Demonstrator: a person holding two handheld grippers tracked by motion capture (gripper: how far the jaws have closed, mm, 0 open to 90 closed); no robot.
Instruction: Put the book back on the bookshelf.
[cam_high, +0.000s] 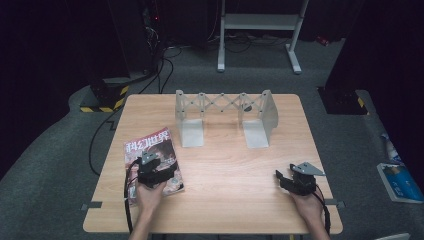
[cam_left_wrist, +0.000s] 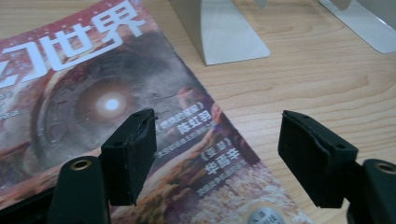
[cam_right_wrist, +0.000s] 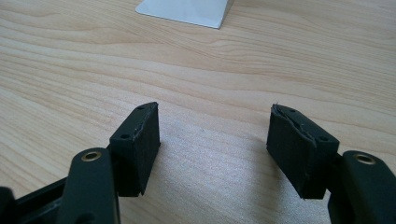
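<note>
We see the colourful glossy magazine (cam_high: 151, 152) at the left of the pale wooden table (cam_high: 225, 165), half hidden under our left gripper (cam_left_wrist: 217, 156) (jaws wide, empty). Our right gripper (cam_right_wrist: 215, 149) gapes over bare wood; the room behind is dark.

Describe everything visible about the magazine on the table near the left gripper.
The glossy red-brown magazine with large white Chinese characters on its cover lies flat and closed on the light wooden table, at its left side, turned slightly askew to the table edge. The cover art shows a dark round mechanical shape with a bright glowing centre, smaller white text lines below, and a round silver sticker near the bottom corner. The left gripper hangs over its lower right part with fingers open, straddling its right edge; whether they touch it cannot be told.
</note>
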